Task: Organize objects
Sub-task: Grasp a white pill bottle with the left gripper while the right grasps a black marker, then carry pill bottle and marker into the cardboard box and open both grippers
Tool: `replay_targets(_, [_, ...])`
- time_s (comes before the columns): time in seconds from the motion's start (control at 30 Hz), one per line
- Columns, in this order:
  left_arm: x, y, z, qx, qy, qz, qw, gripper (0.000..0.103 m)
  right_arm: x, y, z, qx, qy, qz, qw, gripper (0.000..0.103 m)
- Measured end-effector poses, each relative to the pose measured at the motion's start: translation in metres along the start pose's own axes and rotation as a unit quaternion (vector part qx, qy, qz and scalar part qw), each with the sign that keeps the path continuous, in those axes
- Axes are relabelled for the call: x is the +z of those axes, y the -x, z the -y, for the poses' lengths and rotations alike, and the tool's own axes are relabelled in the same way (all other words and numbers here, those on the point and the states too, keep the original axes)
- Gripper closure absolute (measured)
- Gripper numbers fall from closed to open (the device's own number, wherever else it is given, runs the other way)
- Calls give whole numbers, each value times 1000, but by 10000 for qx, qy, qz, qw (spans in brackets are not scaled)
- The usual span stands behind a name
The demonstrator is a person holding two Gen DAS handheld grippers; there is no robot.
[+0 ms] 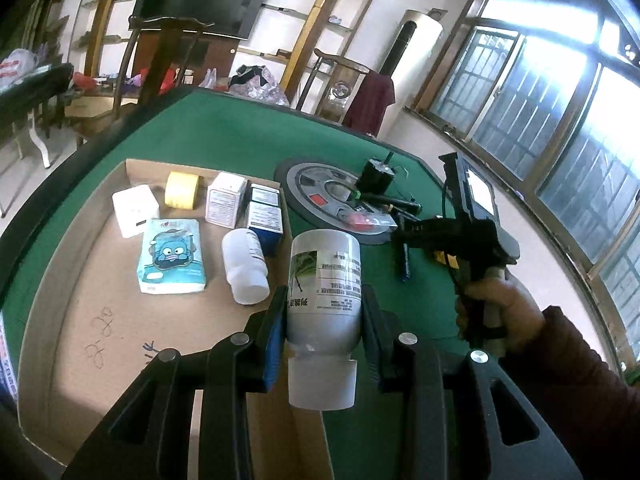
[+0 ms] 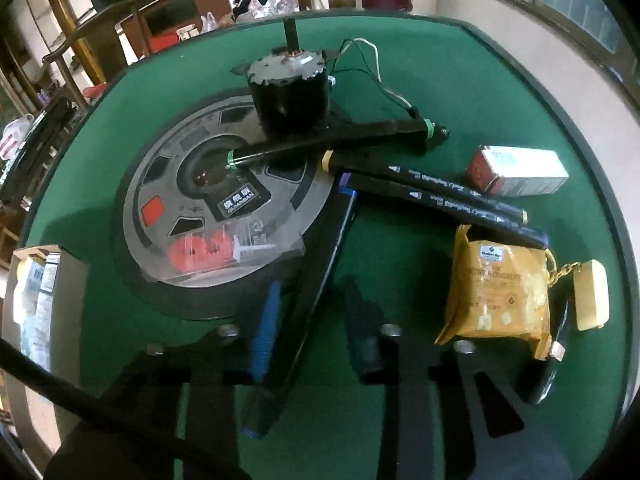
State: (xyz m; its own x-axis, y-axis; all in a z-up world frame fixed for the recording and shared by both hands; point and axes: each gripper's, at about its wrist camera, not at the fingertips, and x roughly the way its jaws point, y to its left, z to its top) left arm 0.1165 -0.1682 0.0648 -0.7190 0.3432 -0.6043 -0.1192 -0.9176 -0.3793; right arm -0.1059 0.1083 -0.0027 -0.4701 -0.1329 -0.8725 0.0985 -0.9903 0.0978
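My left gripper (image 1: 324,316) is shut on a grey-white labelled bottle (image 1: 324,276), its cap toward the camera, held above the right edge of the cardboard tray (image 1: 100,300). In the right wrist view my right gripper (image 2: 312,284) is shut on a black marker (image 2: 340,220) with a blue end, which runs lengthwise between the fingers over the green table (image 2: 380,260). The left wrist view shows the right gripper (image 1: 400,236) held by a hand (image 1: 500,304), with the marker (image 1: 405,260) hanging from its tips.
The tray holds a tissue pack (image 1: 172,256), a white bottle (image 1: 244,266), a yellow tape roll (image 1: 182,190) and small boxes (image 1: 226,202). On the table lie a round grey disc (image 2: 180,200), a black motor (image 2: 288,100), two markers (image 2: 424,184), a cracker pack (image 2: 496,292) and a red-white box (image 2: 516,174).
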Motion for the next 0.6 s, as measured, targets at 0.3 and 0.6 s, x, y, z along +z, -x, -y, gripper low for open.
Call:
replay_targets(0.3, [-5, 8, -15, 74, 115, 57, 9999, 73, -29, 17, 33, 1156, -561, 62, 9917, 91])
replay_targets(0.6, [-3, 25, -49, 293, 439, 12, 9986, 73, -56, 46, 16, 2996, -887, -108, 9499, 91])
